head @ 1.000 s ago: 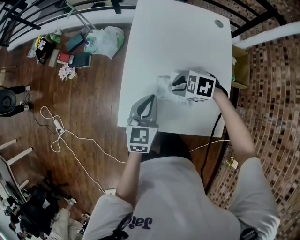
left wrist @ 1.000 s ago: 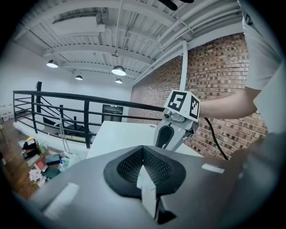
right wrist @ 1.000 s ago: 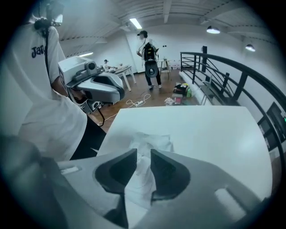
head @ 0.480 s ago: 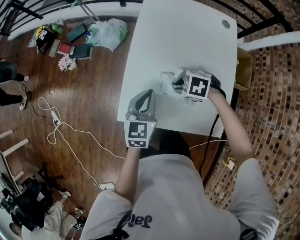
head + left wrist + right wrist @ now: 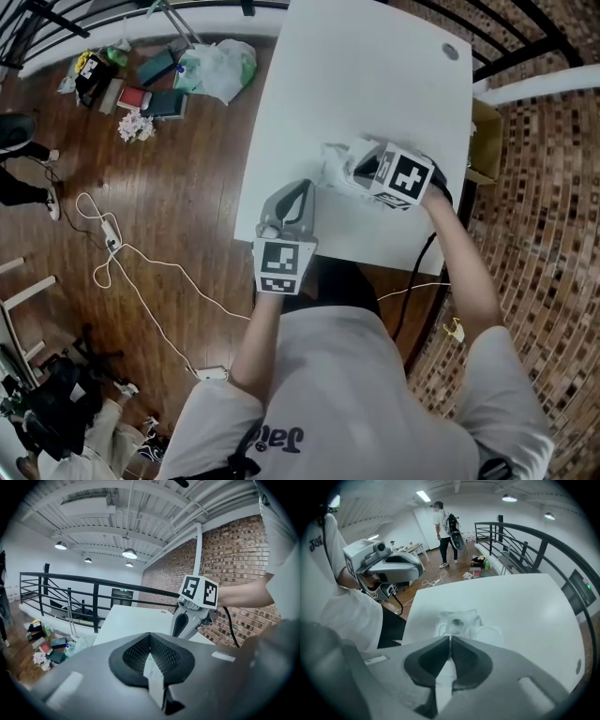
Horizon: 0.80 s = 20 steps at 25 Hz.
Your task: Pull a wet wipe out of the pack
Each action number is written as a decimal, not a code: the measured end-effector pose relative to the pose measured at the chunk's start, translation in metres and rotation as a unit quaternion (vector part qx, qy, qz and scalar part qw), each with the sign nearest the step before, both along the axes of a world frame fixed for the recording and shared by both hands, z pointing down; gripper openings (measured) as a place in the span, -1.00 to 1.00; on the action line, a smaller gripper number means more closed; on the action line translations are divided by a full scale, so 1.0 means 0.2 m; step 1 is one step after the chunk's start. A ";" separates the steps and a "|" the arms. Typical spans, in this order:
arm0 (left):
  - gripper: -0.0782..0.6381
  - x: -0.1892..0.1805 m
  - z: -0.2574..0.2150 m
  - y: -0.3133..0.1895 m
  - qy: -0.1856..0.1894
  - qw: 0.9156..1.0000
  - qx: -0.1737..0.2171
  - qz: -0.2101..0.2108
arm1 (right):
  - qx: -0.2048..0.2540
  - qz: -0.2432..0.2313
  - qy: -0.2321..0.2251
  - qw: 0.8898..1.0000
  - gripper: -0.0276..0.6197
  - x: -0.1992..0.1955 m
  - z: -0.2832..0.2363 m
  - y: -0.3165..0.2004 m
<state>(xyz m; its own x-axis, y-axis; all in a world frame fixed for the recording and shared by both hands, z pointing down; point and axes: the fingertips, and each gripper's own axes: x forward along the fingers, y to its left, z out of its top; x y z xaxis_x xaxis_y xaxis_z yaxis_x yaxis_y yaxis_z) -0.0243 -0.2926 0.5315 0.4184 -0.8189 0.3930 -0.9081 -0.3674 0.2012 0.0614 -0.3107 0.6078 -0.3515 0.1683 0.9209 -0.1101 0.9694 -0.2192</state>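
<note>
The wet wipe pack (image 5: 336,166), clear and crinkled, lies on the white table (image 5: 375,84); in the right gripper view the pack (image 5: 457,620) shows its round opening just past the jaw tips. My right gripper (image 5: 356,172) points steeply down onto it. Its jaws (image 5: 450,638) have just been closing and now meet, with white wipe material pinched between the pads. My left gripper (image 5: 301,187) hovers at the table's near left edge, apart from the pack. It is shut (image 5: 150,635), with only a small white slip showing behind the pads.
Bags, books and flowers litter the wooden floor (image 5: 169,80) left of the table, and a white cable (image 5: 122,267) trails there. A cardboard box (image 5: 483,141) stands at the table's right. A black railing (image 5: 525,541) runs behind. A person (image 5: 445,527) stands in the far background.
The right gripper has rolled a little over the pack, its marker cube tilting. The left gripper has stayed at the table's near edge.
</note>
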 end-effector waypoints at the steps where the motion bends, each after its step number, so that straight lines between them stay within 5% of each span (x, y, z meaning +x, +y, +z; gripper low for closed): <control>1: -0.74 0.01 0.00 0.00 0.000 1.000 0.000 0.002 | 0.000 0.011 -0.005 1.000 -0.90 0.01 -0.02 0.00; 9: -0.74 0.02 -0.03 -0.01 0.005 1.000 0.005 0.013 | 0.017 0.074 -0.052 0.996 -0.91 0.04 -0.23 -0.05; 16: -0.74 0.09 -0.06 -0.02 0.011 0.999 0.012 0.037 | 0.034 0.148 -0.118 0.981 -0.90 0.10 -0.48 -0.12; 20: -0.74 0.15 -0.07 -0.02 0.011 0.998 0.013 0.054 | 0.068 0.181 -0.114 0.974 -0.90 0.22 -0.55 -0.14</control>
